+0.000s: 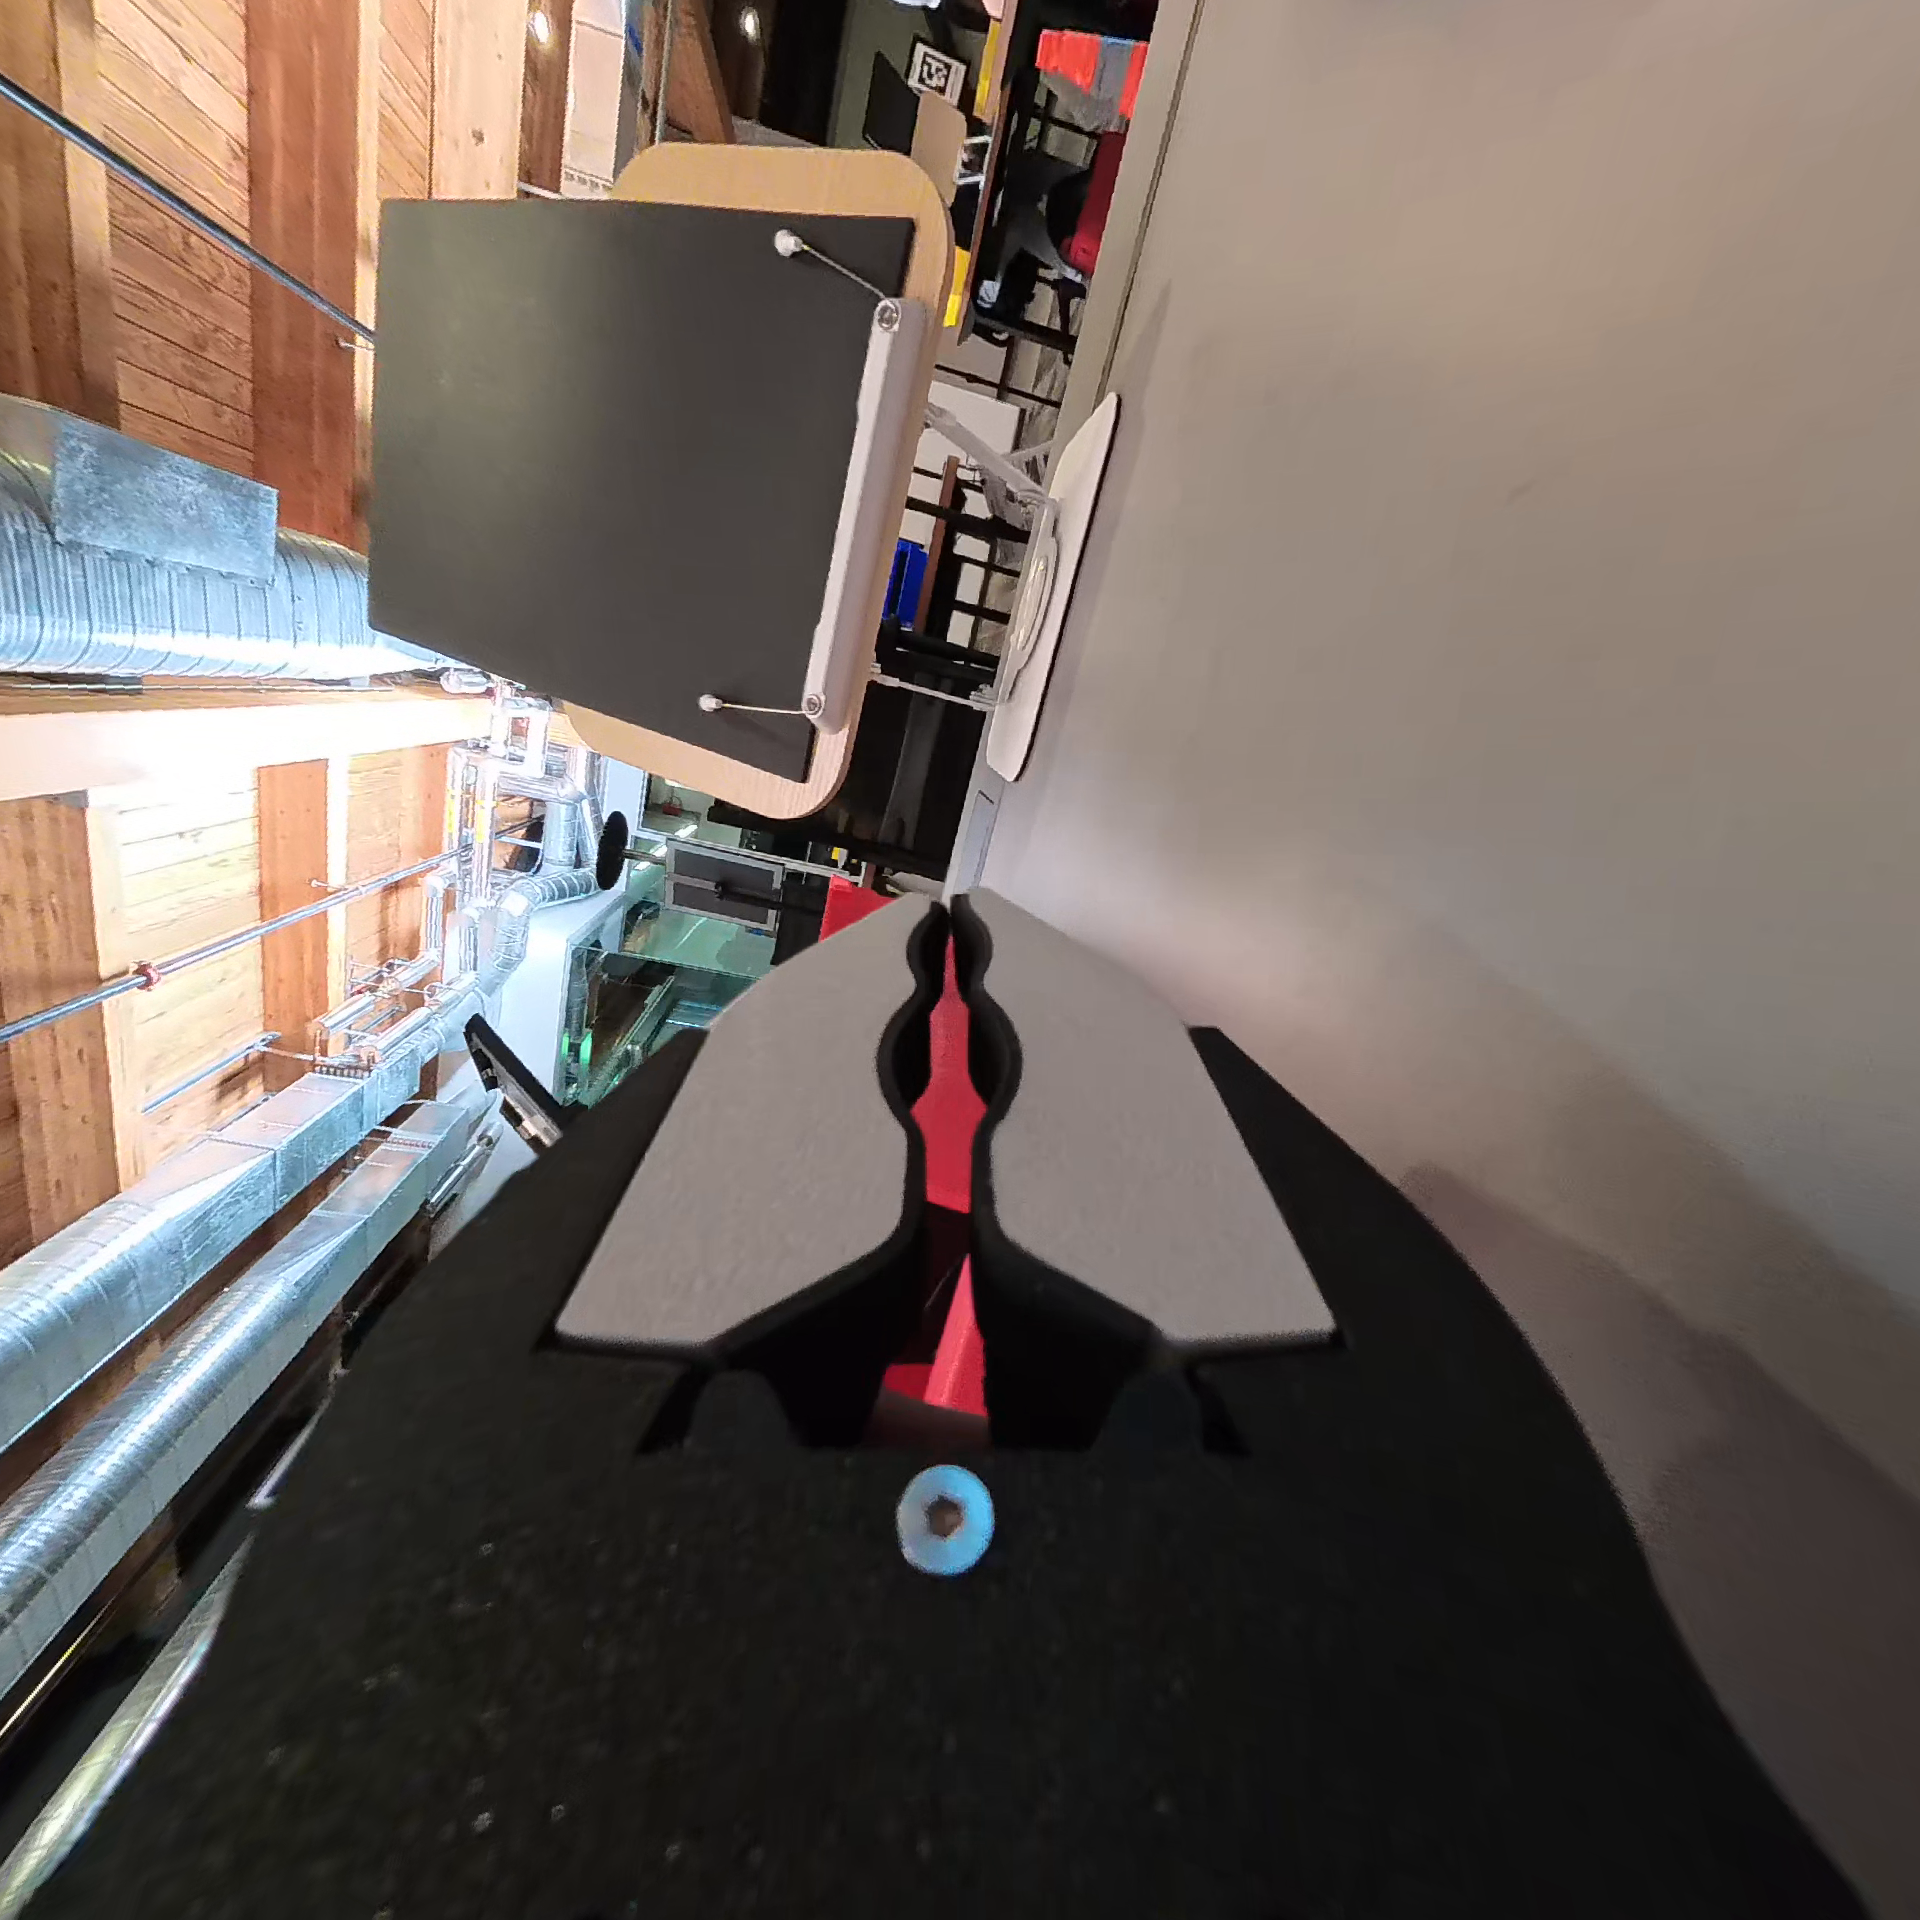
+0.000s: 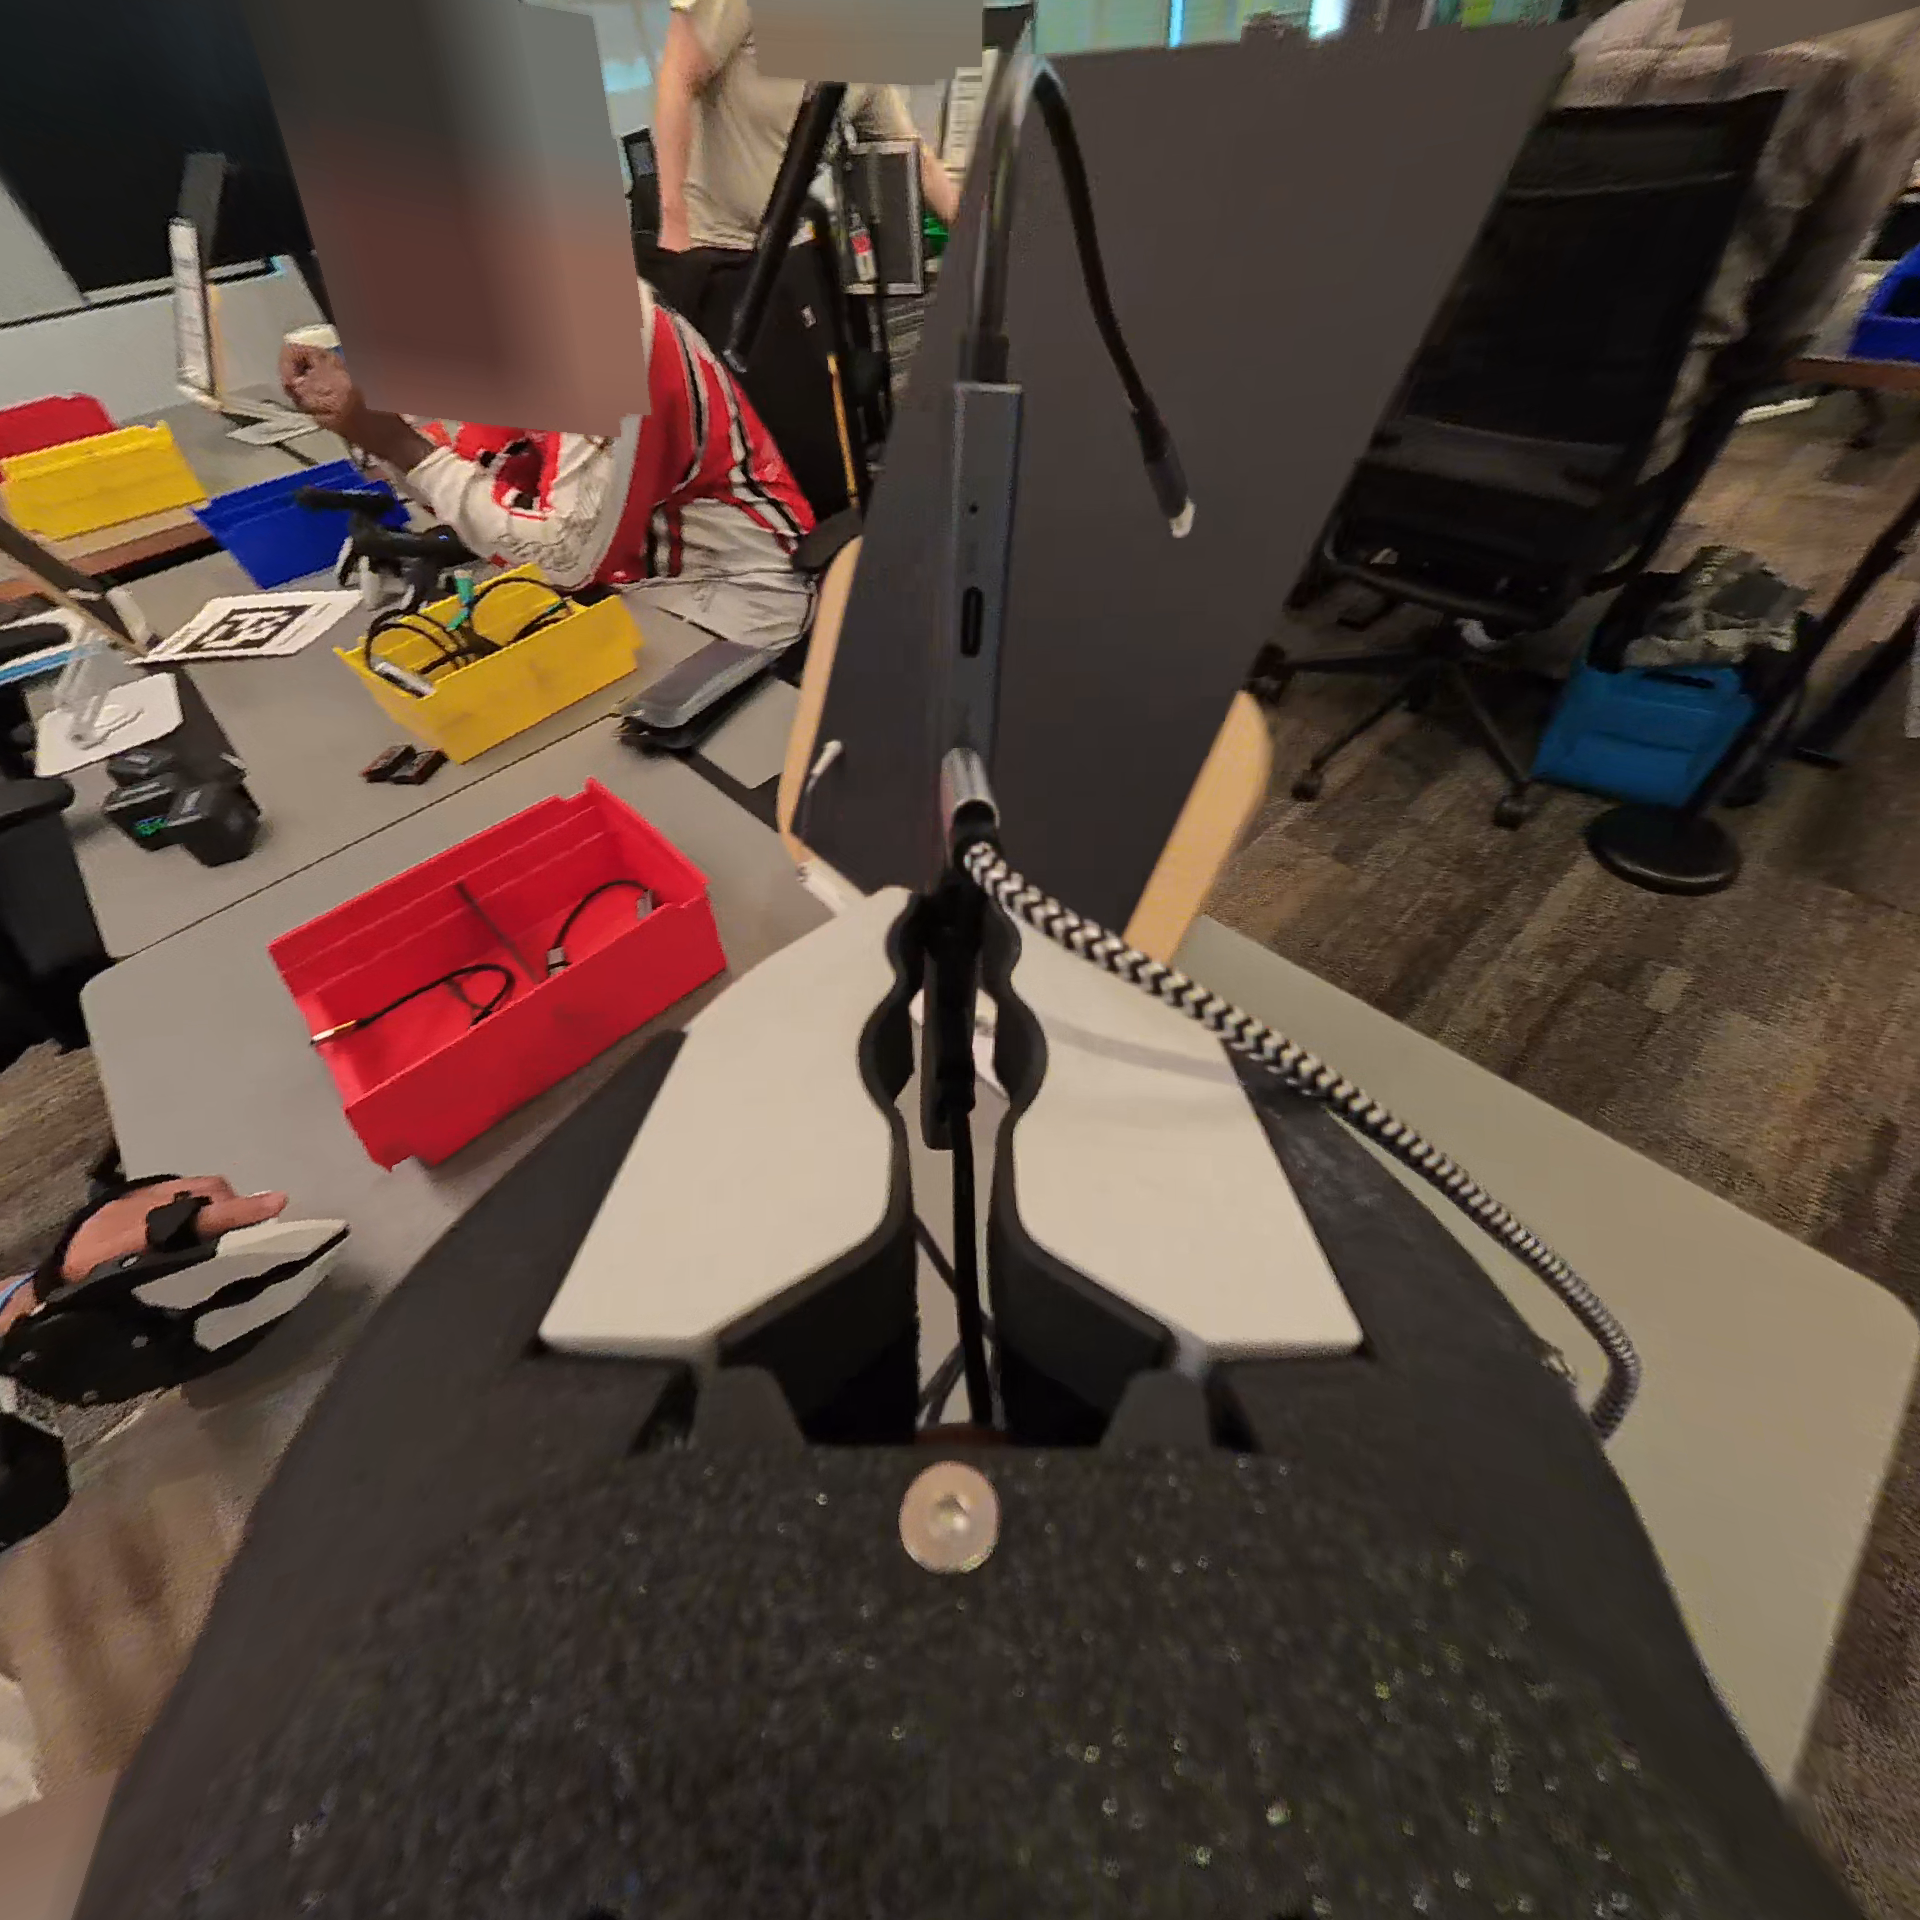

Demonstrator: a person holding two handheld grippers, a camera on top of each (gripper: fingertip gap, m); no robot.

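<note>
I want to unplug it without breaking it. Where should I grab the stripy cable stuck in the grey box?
Probably grip the metal plug, not the braided cable. It is rigid and enters the grey hub from below, so come from beneath, along the hub.

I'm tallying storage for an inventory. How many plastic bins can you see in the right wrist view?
6, possibly more hidden: red bin nearest, yellow bin behind it, blue bin, yellow bin and red bin far left, blue bin at right edge.
</note>
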